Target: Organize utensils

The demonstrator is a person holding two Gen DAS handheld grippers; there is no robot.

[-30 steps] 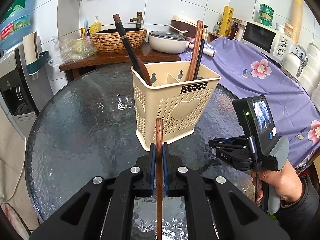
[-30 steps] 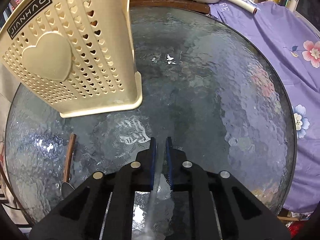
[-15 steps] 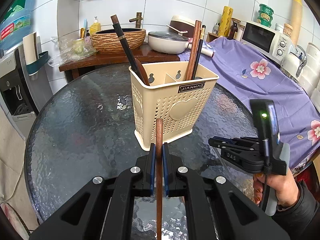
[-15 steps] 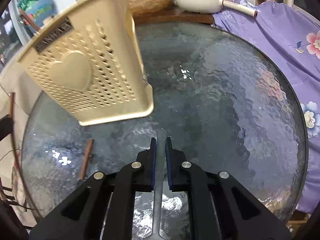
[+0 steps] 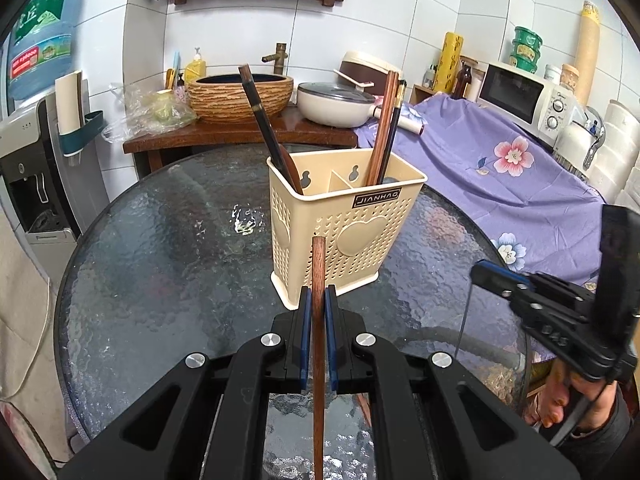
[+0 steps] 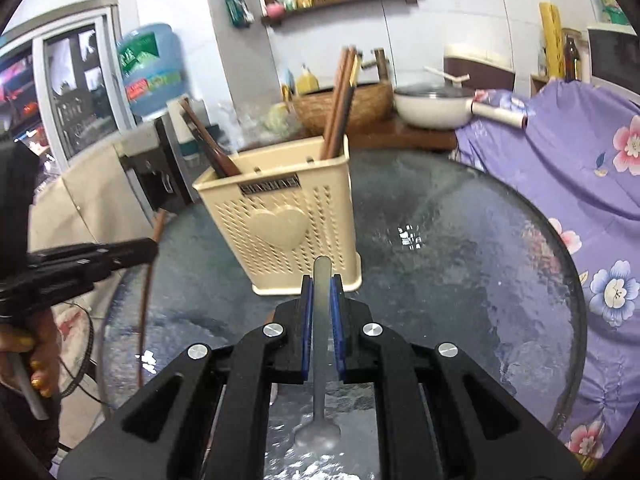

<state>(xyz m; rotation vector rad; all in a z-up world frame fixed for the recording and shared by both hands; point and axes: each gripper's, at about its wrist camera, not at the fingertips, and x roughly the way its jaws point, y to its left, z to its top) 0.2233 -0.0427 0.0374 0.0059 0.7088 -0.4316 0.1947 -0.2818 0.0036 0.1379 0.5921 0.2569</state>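
Observation:
A beige perforated utensil caddy (image 5: 352, 236) (image 6: 288, 216) stands on the round glass table (image 5: 160, 260). It holds dark chopsticks (image 5: 264, 128) in its left compartment and brown ones (image 5: 382, 128) in its right. My left gripper (image 5: 319, 300) is shut on a wooden-handled utensil (image 5: 319, 344) whose handle tip points at the caddy's front. My right gripper (image 6: 322, 290) is closing tight on a metal spoon (image 6: 321, 352), pads pressed on its handle, bowl end toward the camera. In the left wrist view the right gripper (image 5: 480, 272) hangs at the table's right edge.
A purple floral cloth (image 5: 500, 168) covers the counter to the right, with a microwave (image 5: 524, 96) on it. Behind the table a wooden stand carries a woven basin (image 5: 240, 96) and a white pan (image 5: 336, 104). A water dispenser (image 5: 28, 152) stands far left.
My right gripper has risen off the glass with the spoon and tipped up, so it now faces the caddy's front. The left gripper has stayed nearly still.

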